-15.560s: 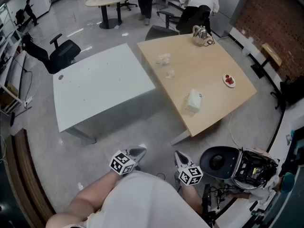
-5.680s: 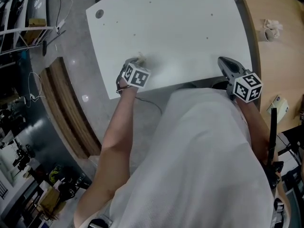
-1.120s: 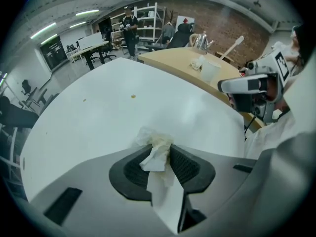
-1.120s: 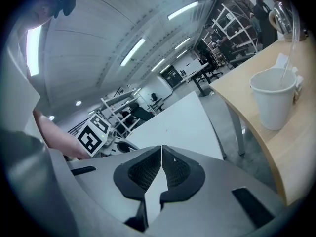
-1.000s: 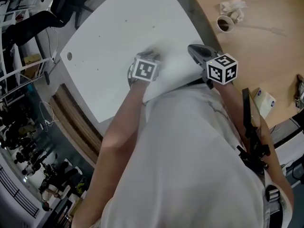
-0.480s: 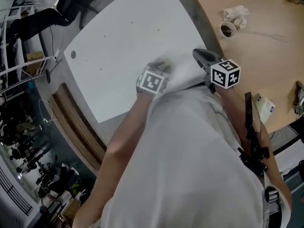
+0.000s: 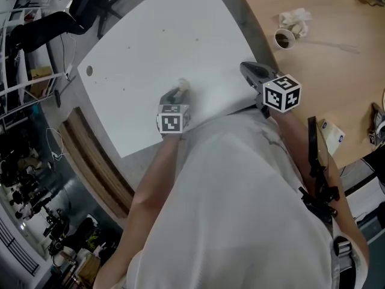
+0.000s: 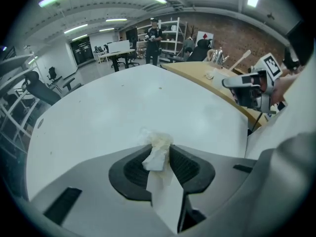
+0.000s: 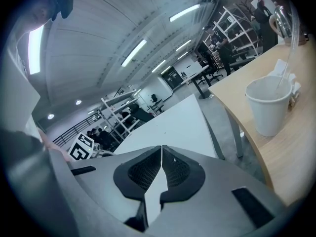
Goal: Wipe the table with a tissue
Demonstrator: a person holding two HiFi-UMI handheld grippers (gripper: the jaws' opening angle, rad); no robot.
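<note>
Tissue (image 8: 157, 151), 1 crumpled wad, is clamped in the left gripper (image 7: 175, 93), long axis along the jaws, tip down on the white table (image 7: 150, 47) near its front edge. Right gripper (image 7: 249, 71), jaws together and empty, hovers at that table's right edge.

Two benches stand side by side.
The tissue (image 7: 182, 87) lies on the left bench (image 7: 150, 47) near its front edge, pinched in the left tongs (image 7: 176, 93); the right tongs (image 7: 246, 69) hang over that bench's right edge. On the right bench (image 7: 343, 65), a cup (image 7: 283, 38) stands beside crumpled paper (image 7: 296, 18).
</note>
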